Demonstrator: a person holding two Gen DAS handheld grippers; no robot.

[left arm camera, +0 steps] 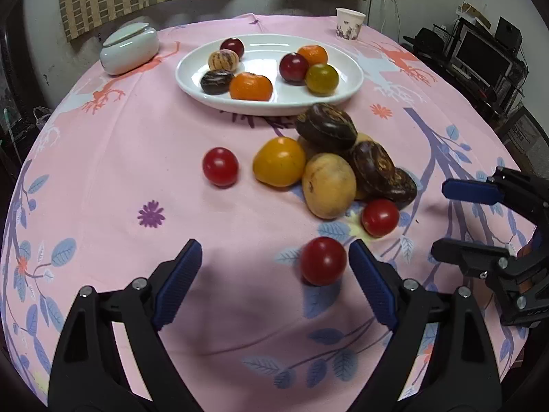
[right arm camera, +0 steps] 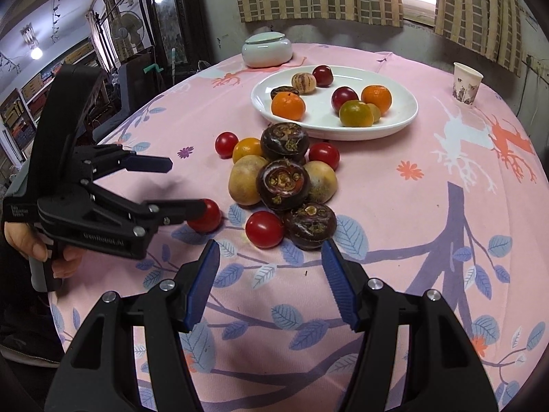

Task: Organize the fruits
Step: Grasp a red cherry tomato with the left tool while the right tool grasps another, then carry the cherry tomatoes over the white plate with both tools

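Left tongs [left arm camera: 274, 261] apart around a small red cherry tomato [left arm camera: 323, 261]; right tongs [right arm camera: 271, 257] apart and empty.

The tomato sits off-centre, just beside the left tongs' right finger, on the pink floral-clothed surface [left arm camera: 137, 158]. I judge it best to shift right to centre it, then close gently so it neither rolls nor bursts, before carrying it over the loose fruit pile [left arm camera: 329, 164] to the white oval plate [left arm camera: 353, 86].
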